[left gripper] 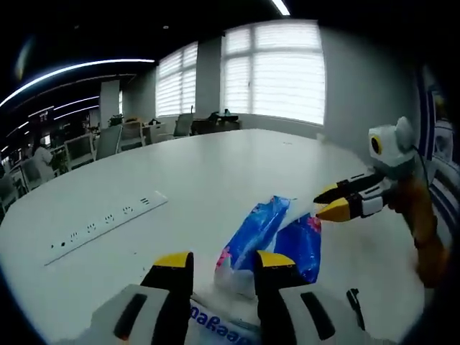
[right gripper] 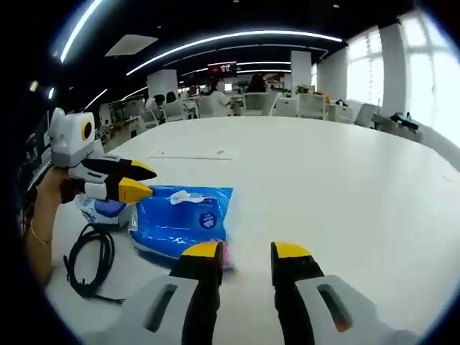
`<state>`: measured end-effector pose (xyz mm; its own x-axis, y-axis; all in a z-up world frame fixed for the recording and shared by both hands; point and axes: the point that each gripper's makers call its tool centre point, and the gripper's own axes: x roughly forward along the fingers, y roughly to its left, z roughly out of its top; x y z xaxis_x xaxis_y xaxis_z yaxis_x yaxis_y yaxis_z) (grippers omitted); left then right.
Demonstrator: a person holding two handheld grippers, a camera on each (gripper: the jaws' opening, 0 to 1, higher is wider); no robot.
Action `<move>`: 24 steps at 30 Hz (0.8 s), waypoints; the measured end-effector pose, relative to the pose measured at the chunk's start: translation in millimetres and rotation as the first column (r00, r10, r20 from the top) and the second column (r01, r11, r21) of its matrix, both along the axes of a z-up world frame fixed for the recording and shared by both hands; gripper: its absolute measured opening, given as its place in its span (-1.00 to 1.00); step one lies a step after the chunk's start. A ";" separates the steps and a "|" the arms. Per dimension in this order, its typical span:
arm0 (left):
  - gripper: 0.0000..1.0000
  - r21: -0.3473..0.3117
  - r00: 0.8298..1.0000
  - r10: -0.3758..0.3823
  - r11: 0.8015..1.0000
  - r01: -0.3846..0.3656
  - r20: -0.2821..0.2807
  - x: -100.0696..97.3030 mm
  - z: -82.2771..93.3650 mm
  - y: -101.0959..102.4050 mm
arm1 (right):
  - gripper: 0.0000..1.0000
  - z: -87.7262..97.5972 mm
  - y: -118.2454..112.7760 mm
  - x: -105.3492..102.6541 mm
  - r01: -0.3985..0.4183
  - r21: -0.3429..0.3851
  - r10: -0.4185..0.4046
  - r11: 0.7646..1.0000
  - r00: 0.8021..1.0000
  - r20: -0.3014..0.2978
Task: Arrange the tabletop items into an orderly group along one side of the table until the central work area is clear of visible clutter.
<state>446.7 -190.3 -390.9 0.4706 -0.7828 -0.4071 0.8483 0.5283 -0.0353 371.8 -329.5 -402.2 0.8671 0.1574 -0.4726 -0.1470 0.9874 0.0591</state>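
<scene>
**Both grippers at the blue packs; nothing gripped**

Left gripper (left gripper: 224, 264), bottom centre of the left gripper view: jaws parted, nothing between them, tips just short of the blue wipes pack (left gripper: 272, 237) at lower centre. A second pack (left gripper: 215, 325) with blue lettering lies under the jaws at the bottom edge.

Right gripper (right gripper: 248, 257), bottom centre of the right gripper view: jaws apart and empty, close to the near edge of the blue wipes pack, which lies at centre left.

Risks, as judgement:
- The soft film pack may buckle or slide on the smooth white table (left gripper: 215, 172) if pinched at a corner.
- Both grippers converge on one pack; the tips could collide.
- The black cable (right gripper: 92, 262), lower left of the right gripper view, may snag and drag along.

Count:
- Grippers: two.
- Blue packs: two, plus a small white-and-blue packet (right gripper: 100, 208) behind the left gripper, contents unclear.
- Cable: one.
- Power strip (left gripper: 108, 224), left of the left gripper view: one.
</scene>
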 end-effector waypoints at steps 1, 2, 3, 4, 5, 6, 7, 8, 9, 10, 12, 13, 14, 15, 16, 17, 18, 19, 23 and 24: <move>-0.32 -0.013 1.000 0.005 1.000 -0.005 -0.005 0.5 1.7 0.2 | -0.37 2.3 0.9 0.4 -0.005 -0.001 0.005 1.000 1.000 0.011; -0.30 -0.020 1.000 0.007 1.000 -0.007 -0.007 1.0 3.2 1.2 | -0.33 5.2 2.1 0.5 -0.010 0.001 0.010 1.000 1.000 0.023; -0.28 -0.021 1.000 0.008 1.000 -0.008 -0.008 1.1 3.9 2.3 | -0.30 8.1 4.0 0.6 -0.015 0.006 0.015 1.000 0.999 0.036; -0.25 -0.017 1.000 0.012 1.000 -0.013 -0.007 1.6 4.1 3.7 | -0.28 10.7 6.2 0.6 -0.022 0.016 0.021 1.000 0.999 0.046; -0.21 -0.012 1.000 0.030 0.999 -0.030 -0.003 3.7 4.6 7.0 | -0.25 12.9 9.0 0.5 -0.033 0.028 0.031 0.999 0.998 0.052; -0.17 -0.016 0.996 0.085 0.996 -0.085 -0.010 8.9 5.3 12.8 | -0.24 15.3 11.9 0.2 -0.045 0.037 0.043 0.998 0.997 0.062; -0.11 -0.014 0.996 0.089 0.996 -0.089 -0.007 9.7 6.0 13.8 | -0.23 16.7 13.8 0.0 -0.052 0.040 0.049 0.998 0.997 0.066; -0.09 -0.012 0.996 0.094 0.995 -0.094 -0.003 10.6 6.7 14.8 | -0.21 18.1 15.7 -0.3 -0.058 0.043 0.055 0.997 0.996 0.070; -0.09 -0.011 0.995 0.099 0.995 -0.099 0.000 11.5 7.4 15.9 | -0.19 19.4 17.5 -0.5 -0.064 0.046 0.061 0.997 0.995 0.075; -0.09 -0.011 0.995 0.098 0.995 -0.098 0.001 11.2 8.7 16.9 | -0.16 20.8 19.4 -0.8 -0.071 0.049 0.067 0.996 0.995 0.079; -0.04 -0.060 0.995 0.103 0.993 -0.103 -0.010 8.2 22.0 21.1 | -0.06 23.8 23.2 -0.7 -0.077 0.052 0.073 0.996 0.994 0.086; 0.02 -0.070 0.995 0.103 0.992 -0.104 -0.010 6.7 25.3 22.4 | -0.01 24.8 24.0 -0.4 -0.079 0.052 0.074 0.996 0.993 0.090; 0.06 -0.073 0.995 0.101 0.992 -0.101 -0.006 3.2 28.8 23.9 | 0.07 26.5 25.6 0.3 -0.082 0.049 0.077 0.995 0.992 0.101; 0.09 -0.072 0.995 0.101 0.992 -0.101 -0.001 2.1 30.6 24.8 | 0.12 27.4 27.5 0.7 -0.090 0.043 0.085 0.995 0.991 0.107; 0.11 -0.070 0.995 0.103 0.992 -0.103 0.005 2.3 32.7 25.9 | 0.15 27.9 28.9 0.8 -0.096 0.040 0.091 0.995 0.990 0.111; 0.13 -0.069 0.993 0.112 0.991 -0.110 0.023 2.3 37.6 29.0 | 0.16 28.8 31.1 1.1 -0.103 0.037 0.098 0.994 0.989 0.114; 0.16 -0.070 0.993 0.116 0.991 -0.113 0.037 2.7 41.8 30.8 | 0.16 30.6 34.0 1.2 -0.112 0.032 0.108 0.993 0.987 0.120; 0.21 -0.072 0.991 0.120 0.991 -0.117 0.050 1.8 46.3 33.4 | 0.17 33.2 37.3 0.8 -0.123 0.030 0.118 0.992 0.984 0.130; 0.29 -0.087 0.990 0.128 0.989 -0.122 0.063 -7.9 52.4 45.2 | 0.25 39.9 52.0 -4.5 -0.162 0.050 0.153 0.986 0.976 0.152; 0.29 -0.095 0.990 0.129 0.988 -0.123 0.061 -9.6 53.5 47.0 | 0.27 40.2 53.1 -5.1 -0.165 0.049 0.155 0.985 0.976 0.154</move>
<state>437.1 -143.3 -337.3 0.5915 -0.7480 -0.3009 0.7774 0.6281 -0.0333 366.7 -276.3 -362.0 0.8883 0.3245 -0.3252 -0.3145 0.9455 0.0844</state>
